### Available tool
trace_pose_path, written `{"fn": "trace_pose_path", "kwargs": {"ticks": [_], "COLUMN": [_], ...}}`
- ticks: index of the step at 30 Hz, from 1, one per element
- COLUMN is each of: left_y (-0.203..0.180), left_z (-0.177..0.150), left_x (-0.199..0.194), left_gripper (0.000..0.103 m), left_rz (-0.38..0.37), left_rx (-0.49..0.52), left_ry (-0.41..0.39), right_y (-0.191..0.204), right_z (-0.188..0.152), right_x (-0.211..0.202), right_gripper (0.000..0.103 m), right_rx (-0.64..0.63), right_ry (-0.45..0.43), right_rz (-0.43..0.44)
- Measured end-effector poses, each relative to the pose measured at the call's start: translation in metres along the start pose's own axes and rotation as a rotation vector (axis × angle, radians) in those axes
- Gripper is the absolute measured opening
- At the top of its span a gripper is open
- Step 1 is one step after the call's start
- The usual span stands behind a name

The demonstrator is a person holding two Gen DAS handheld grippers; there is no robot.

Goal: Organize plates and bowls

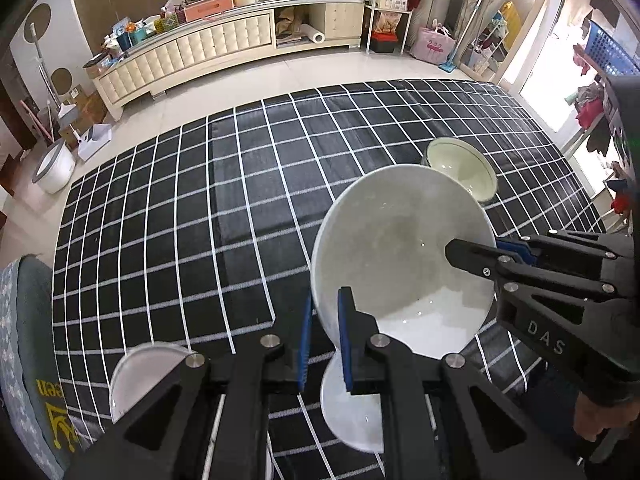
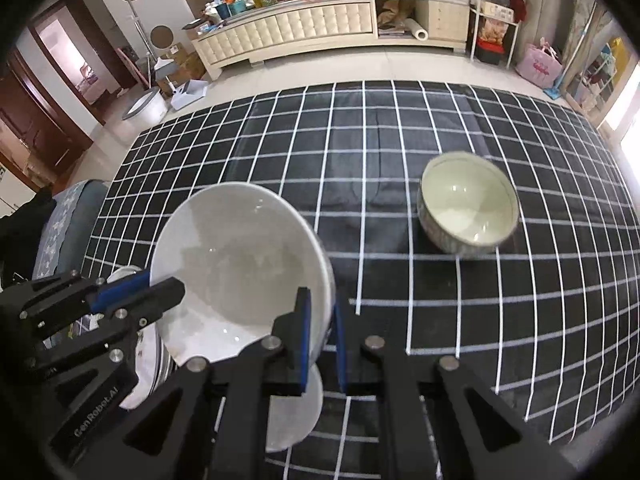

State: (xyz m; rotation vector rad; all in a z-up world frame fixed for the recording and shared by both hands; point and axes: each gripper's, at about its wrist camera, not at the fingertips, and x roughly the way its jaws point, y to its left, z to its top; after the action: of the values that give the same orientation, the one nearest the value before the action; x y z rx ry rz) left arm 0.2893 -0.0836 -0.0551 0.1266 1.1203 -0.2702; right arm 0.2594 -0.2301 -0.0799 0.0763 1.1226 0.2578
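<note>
1. We hold the large white bowl (image 1: 400,256) up off the checked tablecloth (image 1: 200,220), tipped on its side, with both tools on it.
2. Our left gripper (image 1: 322,344) is clamped on the bowl's near-left rim, one blue pad on each face of the wall. Our right gripper (image 2: 320,344) pinches the opposite rim the same way.
3. Under the lifted bowl lies a white plate (image 2: 296,412) on the cloth. To its left, a stack of plates (image 2: 148,360) shows partly behind the left tool, so some plates look gathered already. How many are in it we cannot tell.
4. The pale green bowl (image 2: 468,208) stands upright, well apart from the plates, on the far right of the cloth. No tool touches it.
5. Our judgement: the work is partway. The white bowl is not yet set down, the green bowl is not yet grouped, and the single plate may still need to join the stack.
</note>
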Motion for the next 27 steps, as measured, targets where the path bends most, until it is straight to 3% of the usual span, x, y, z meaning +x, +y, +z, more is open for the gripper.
{"fn": "trace_pose_path", "kwargs": {"ticks": [17,27], "left_y": [-0.003,-0.002], "left_z": [-0.071,-0.082], "left_x": [0.001,0.012], "left_gripper": [0.011,0.011], "left_rz": [-0.026,-0.030], "left_rx": [-0.045,-0.052], "left_ry": [0.048,0.078], "right_y": [0.016,0.019], "right_z": [-0.058,-0.070], "right_x": [0.014,0.025], "right_gripper": [0.014,0.014], "right_rx": [0.023,0.034], "right_ry": [0.083,0.120], "right_rz": [0.002,-0.005]}}
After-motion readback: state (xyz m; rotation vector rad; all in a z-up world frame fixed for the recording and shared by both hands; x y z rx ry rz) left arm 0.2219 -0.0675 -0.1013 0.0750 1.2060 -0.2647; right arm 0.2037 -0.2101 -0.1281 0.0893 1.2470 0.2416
